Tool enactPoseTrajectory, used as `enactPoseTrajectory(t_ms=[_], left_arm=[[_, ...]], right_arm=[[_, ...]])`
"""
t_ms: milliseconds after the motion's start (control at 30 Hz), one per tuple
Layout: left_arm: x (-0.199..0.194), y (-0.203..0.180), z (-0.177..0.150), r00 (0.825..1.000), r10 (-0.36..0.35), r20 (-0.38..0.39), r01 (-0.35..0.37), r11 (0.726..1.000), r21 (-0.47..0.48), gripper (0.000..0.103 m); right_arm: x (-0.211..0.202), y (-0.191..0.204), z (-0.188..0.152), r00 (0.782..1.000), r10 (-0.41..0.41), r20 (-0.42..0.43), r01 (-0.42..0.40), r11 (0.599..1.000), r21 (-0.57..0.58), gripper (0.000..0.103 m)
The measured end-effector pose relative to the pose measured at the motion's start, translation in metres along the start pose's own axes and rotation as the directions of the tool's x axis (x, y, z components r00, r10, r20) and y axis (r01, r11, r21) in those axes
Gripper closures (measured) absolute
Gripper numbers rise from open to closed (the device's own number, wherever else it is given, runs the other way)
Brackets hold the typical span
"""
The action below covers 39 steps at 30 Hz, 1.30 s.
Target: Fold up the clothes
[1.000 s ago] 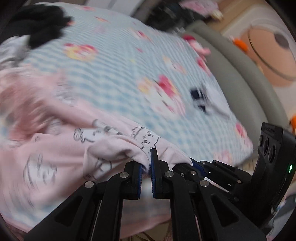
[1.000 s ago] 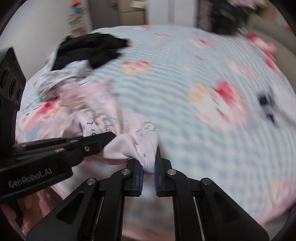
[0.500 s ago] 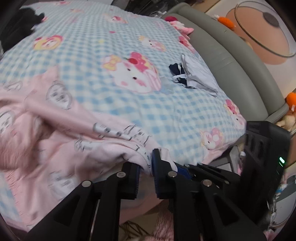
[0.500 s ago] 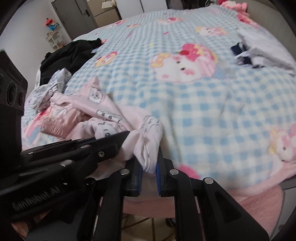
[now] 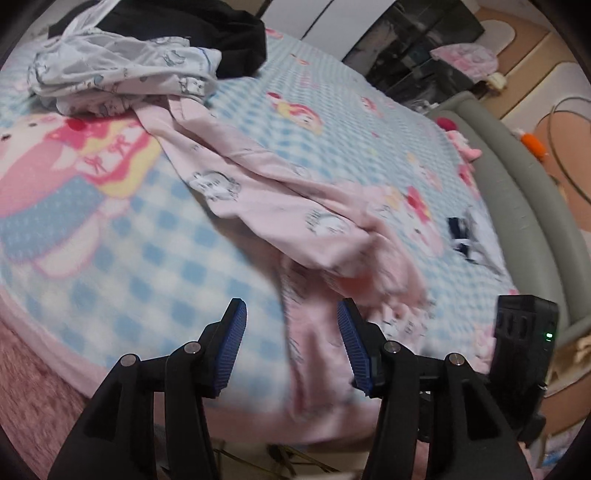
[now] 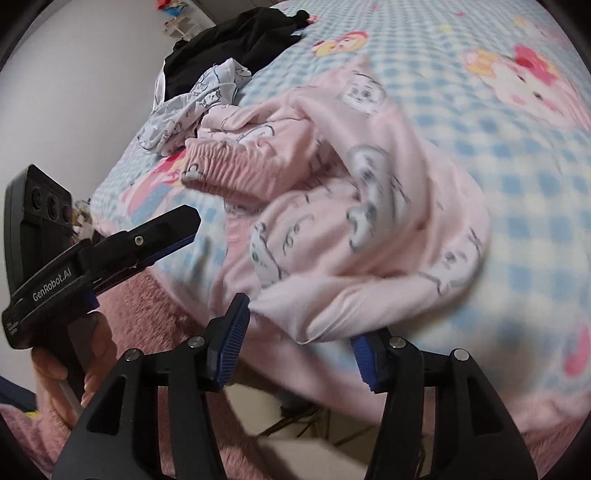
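- both claws letting go: left gripper (image 5: 291, 347) jaws opening, standing fairly wide, nothing pinched, pink cloth blurred in the gap but off the pads.
- right gripper (image 6: 299, 343) the same, jaws opening, a fold of the pink pajama pants (image 6: 354, 221) drooping between the blue pads, not pressed.
- pants lying crumpled on the checked blanket (image 5: 140, 258) near the bed's front edge, gathered waistband (image 6: 229, 173) turned up, one leg trailing back toward the pile.
- looks like the release at the end of a drag or lay-out step; no fold made yet, judging by the rumpled heap.
- next move likely calls for fresh grips: one claw on the waistband, the other on a cuff, then pulling flat before folding leg over leg.
- risk: cloth sitting close to the bed edge, could slide off if tugged forward.
- behind, a grey printed garment (image 5: 122, 74) and a black garment (image 5: 207, 29) heaped together, untouched.
- a small dark and white item (image 5: 465, 236) farther right on the blanket, too blurred to name.
- containers: none in view, no basket or box, everything loose on the bed.
- left claw's body also visible from the right wrist camera, gripped by a hand (image 6: 70, 373).
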State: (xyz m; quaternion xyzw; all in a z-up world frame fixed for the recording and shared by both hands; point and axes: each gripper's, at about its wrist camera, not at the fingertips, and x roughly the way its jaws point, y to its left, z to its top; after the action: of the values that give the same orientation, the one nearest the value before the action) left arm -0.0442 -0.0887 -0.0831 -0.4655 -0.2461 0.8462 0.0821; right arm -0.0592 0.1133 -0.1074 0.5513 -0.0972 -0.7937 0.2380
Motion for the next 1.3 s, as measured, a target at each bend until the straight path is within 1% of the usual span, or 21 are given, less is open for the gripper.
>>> enactPoseTrajectory(t_ms=[67, 100, 133, 167, 233, 300, 367, 433, 533, 600, 667, 700, 767, 833, 900, 933, 1000, 1067, 1133, 1233, 1300], left_arm=[[0.013, -0.002, 0.006, 1.000, 0.008, -0.028, -0.007, 1.000, 0.025, 0.052], [0.019, -0.006, 0.006, 0.999, 0.002, -0.048, 0.000, 0.999, 0.038, 0.053], [0.026, -0.009, 0.006, 0.998, 0.009, -0.068, -0.005, 0.999, 0.050, 0.053], [0.032, -0.013, 0.005, 0.996, 0.015, -0.085, -0.010, 0.998, 0.062, 0.053], [0.040, -0.019, 0.000, 0.995, 0.032, -0.100, -0.023, 0.996, 0.082, 0.053], [0.047, -0.025, -0.008, 0.993, 0.034, -0.111, -0.024, 0.995, 0.093, 0.063], [0.053, -0.031, -0.015, 0.991, 0.045, -0.129, -0.031, 0.994, 0.105, 0.079], [0.056, -0.034, -0.018, 0.984, -0.005, -0.176, 0.020, 0.997, 0.080, 0.089], [0.061, -0.055, -0.022, 0.976, -0.057, -0.208, 0.079, 0.992, 0.099, 0.091], [0.067, -0.076, -0.025, 0.972, -0.066, -0.225, 0.099, 0.985, 0.138, 0.092], [0.076, -0.093, -0.026, 0.961, -0.109, -0.253, 0.148, 0.979, 0.141, 0.093], [0.080, -0.103, -0.027, 0.956, -0.117, -0.268, 0.163, 0.974, 0.157, 0.094], [0.087, -0.126, -0.032, 0.947, -0.128, -0.294, 0.193, 0.960, 0.204, 0.094], [0.093, -0.150, -0.038, 0.938, -0.148, -0.313, 0.234, 0.938, 0.257, 0.094], [0.099, -0.171, -0.042, 0.936, -0.145, -0.321, 0.246, 0.921, 0.303, 0.094], [0.103, -0.172, -0.042, 0.937, -0.137, -0.321, 0.238, 0.923, 0.301, 0.094], [0.109, -0.175, -0.040, 0.938, -0.125, -0.323, 0.225, 0.929, 0.294, 0.094], [0.105, -0.159, -0.036, 0.933, -0.156, -0.323, 0.237, 0.945, 0.227, 0.092], [0.092, -0.139, -0.039, 0.940, -0.161, -0.299, 0.228, 0.952, 0.204, 0.092], [0.069, -0.115, -0.035, 0.963, -0.136, -0.234, 0.185, 0.962, 0.202, 0.088], [0.054, -0.097, -0.030, 0.972, -0.133, -0.193, 0.168, 0.970, 0.175, 0.082]], right_arm=[[0.009, 0.004, 0.004, 1.000, -0.028, 0.007, 0.029, 0.999, -0.016, 0.051], [0.013, 0.005, 0.005, 0.999, -0.033, 0.005, 0.033, 0.999, -0.024, 0.055], [0.016, 0.005, 0.005, 1.000, -0.026, -0.002, 0.026, 0.999, -0.031, 0.069], [0.018, 0.004, 0.004, 1.000, -0.027, -0.008, 0.027, 0.999, -0.037, 0.076], [0.017, 0.000, 0.003, 1.000, -0.028, -0.008, 0.027, 0.999, -0.036, 0.077], [0.014, -0.002, -0.001, 0.999, -0.034, 0.004, 0.035, 0.999, -0.032, 0.080], [0.011, -0.004, -0.006, 0.998, -0.053, 0.023, 0.053, 0.998, -0.029, 0.084], [0.004, -0.006, -0.006, 0.994, -0.095, 0.051, 0.097, 0.995, -0.032, 0.085], [-0.012, -0.015, -0.002, 0.982, -0.153, 0.107, 0.154, 0.988, -0.004, 0.086], [-0.026, -0.022, 0.003, 0.971, -0.184, 0.151, 0.182, 0.983, 0.025, 0.086], [-0.040, -0.027, 0.006, 0.956, -0.222, 0.194, 0.218, 0.975, 0.042, 0.087], [-0.047, -0.029, 0.008, 0.948, -0.238, 0.211, 0.232, 0.971, 0.049, 0.087], [-0.061, -0.034, 0.009, 0.936, -0.261, 0.235, 0.251, 0.965, 0.069, 0.087], [-0.076, -0.045, 0.006, 0.923, -0.285, 0.257, 0.266, 0.958, 0.108, 0.087], [-0.084, -0.058, 0.004, 0.915, -0.309, 0.259, 0.277, 0.949, 0.151, 0.087], [-0.087, -0.064, 0.003, 0.915, -0.315, 0.254, 0.277, 0.945, 0.173, 0.087], [-0.090, -0.072, -0.002, 0.920, -0.310, 0.239, 0.267, 0.944, 0.197, 0.085], [-0.093, -0.078, -0.007, 0.925, -0.304, 0.227, 0.258, 0.943, 0.212, 0.084], [-0.095, -0.082, -0.013, 0.932, -0.293, 0.215, 0.246, 0.944, 0.220, 0.083], [-0.090, -0.081, -0.018, 0.952, -0.234, 0.197, 0.193, 0.959, 0.206, 0.077], [-0.084, -0.075, -0.018, 0.960, -0.204, 0.194, 0.166, 0.966, 0.197, 0.074]])
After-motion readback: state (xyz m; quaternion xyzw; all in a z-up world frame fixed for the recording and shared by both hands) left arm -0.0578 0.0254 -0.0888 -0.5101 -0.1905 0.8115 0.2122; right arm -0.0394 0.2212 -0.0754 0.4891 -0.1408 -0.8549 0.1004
